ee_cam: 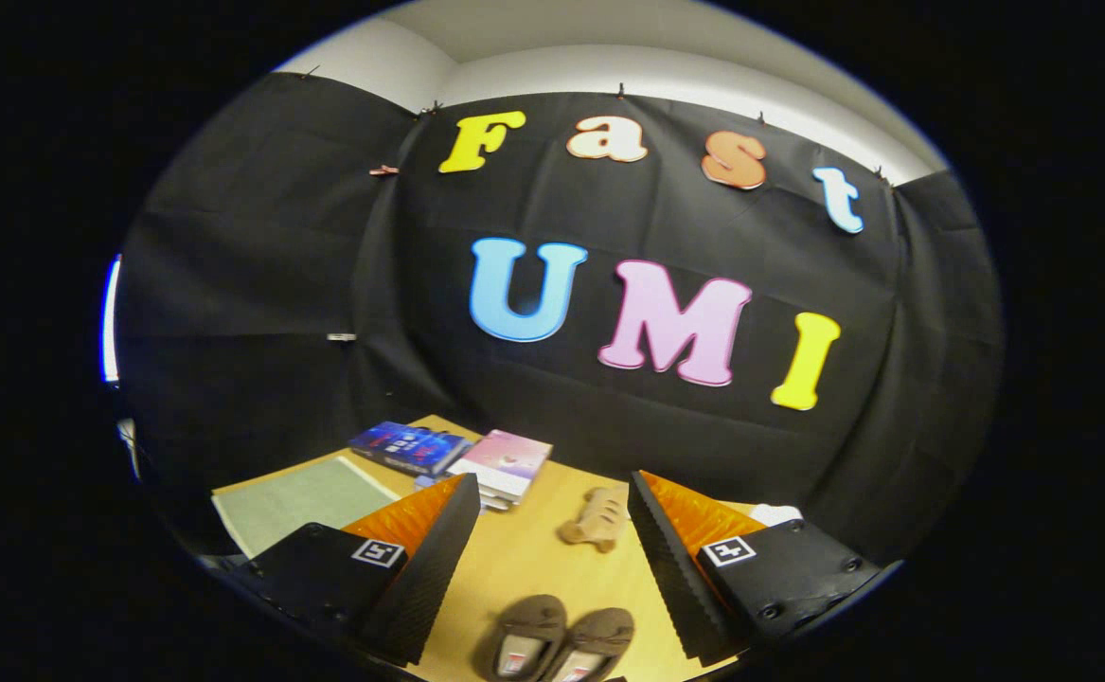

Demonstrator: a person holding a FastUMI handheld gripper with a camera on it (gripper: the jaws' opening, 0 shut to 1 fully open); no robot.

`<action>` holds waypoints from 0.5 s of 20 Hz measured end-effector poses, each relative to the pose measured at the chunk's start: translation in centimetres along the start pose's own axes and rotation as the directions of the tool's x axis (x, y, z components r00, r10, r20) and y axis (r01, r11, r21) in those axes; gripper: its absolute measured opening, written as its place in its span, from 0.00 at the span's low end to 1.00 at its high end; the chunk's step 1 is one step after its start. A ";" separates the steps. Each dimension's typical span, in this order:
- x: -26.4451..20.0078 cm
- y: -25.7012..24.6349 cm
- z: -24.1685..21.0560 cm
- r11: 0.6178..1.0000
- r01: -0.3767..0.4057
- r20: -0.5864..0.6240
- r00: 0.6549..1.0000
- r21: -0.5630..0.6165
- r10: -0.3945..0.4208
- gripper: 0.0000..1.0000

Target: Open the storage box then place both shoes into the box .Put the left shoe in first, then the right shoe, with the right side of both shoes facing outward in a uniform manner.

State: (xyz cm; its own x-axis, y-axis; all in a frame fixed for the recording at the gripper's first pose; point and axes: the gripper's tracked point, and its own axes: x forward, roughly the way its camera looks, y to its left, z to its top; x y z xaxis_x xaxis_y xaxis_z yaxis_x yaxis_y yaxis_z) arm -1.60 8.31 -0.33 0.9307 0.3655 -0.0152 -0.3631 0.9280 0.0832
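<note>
Brown fabric shoes (557,646) lie side by side on the wooden table (533,559) between and just below the wide-open, empty gripper (552,511) fingers; they look soft and light, so grip the firmer heel rim.

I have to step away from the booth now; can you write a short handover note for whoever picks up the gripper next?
Gripper: open, holding nothing, raised above the table.
Shoes: a brown pair side by side on the table, low between the fingers, untouched.
Beyond the fingers: a tan toy, a stack of books, a blue box, a green mat.
Done: nothing visible.
Left: open the storage box, then left shoe in, then right.
</note>
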 end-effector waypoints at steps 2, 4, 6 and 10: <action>0.1 2.9 0.0 0.990 -0.135 0.005 0.991 0.031 0.135 0.98; 0.0 6.4 -0.6 0.955 -0.280 0.001 0.960 0.098 0.281 0.98; -0.5 9.7 -1.1 0.891 -0.415 0.005 0.907 0.185 0.422 0.98; -1.2 13.9 -4.2 0.748 -0.552 -0.036 0.795 0.369 0.605 0.99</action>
State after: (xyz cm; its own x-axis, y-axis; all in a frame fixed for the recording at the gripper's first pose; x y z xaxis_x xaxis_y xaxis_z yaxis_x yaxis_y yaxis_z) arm -7.90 21.07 -3.37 0.5190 0.8547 0.0020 -0.7687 0.4657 0.4385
